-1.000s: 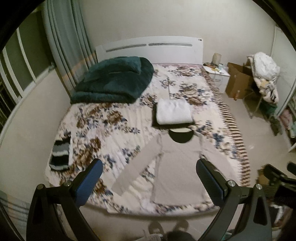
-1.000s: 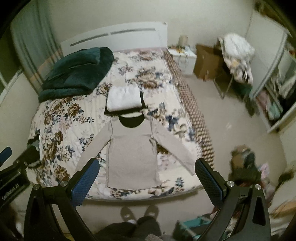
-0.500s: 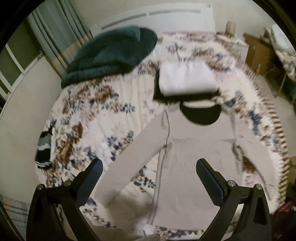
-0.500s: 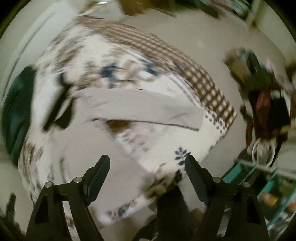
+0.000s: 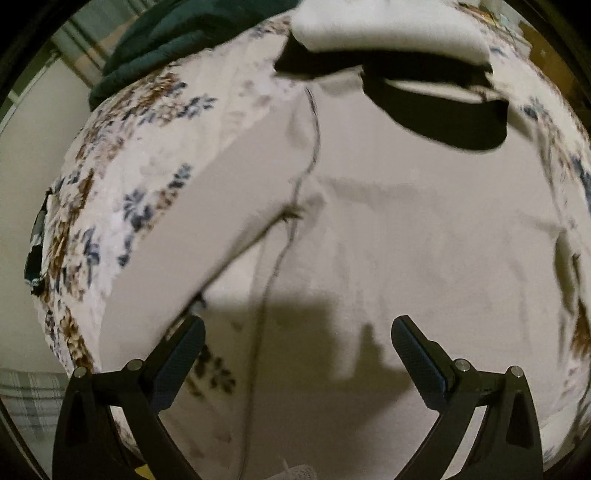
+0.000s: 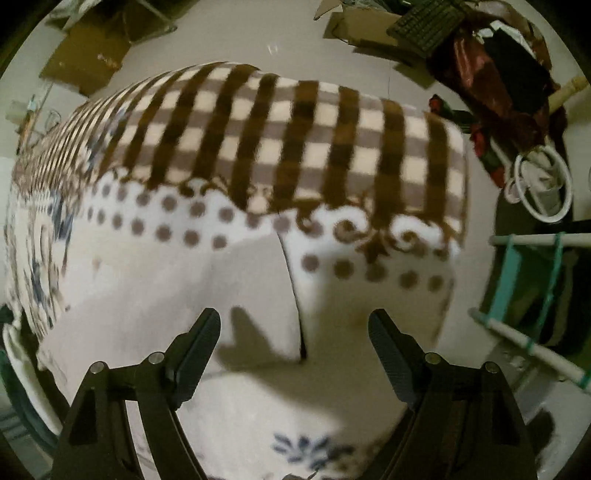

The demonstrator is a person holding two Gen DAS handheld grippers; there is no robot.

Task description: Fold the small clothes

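Note:
A beige long-sleeved top [image 5: 406,240] with a black collar [image 5: 443,114] lies flat on the floral bedspread [image 5: 147,140]. My left gripper [image 5: 297,354] is open just above the top's lower body, near the left side seam and left sleeve [image 5: 207,236]. In the right wrist view the right sleeve's cuff end [image 6: 207,295] lies on the bedspread. My right gripper [image 6: 293,339] is open and close above the cuff, its jaws on either side of the cuff's edge.
A folded white garment [image 5: 391,26] on a black one lies beyond the collar, a dark green blanket [image 5: 177,33] at far left. The bed's checked border [image 6: 277,140] drops to a floor with cardboard [image 6: 85,55], clothes [image 6: 498,81] and a teal rack [image 6: 532,280].
Both grippers have dropped from high above the bed to just over the top. The right one swung out to the right sleeve's cuff. Both stay open.

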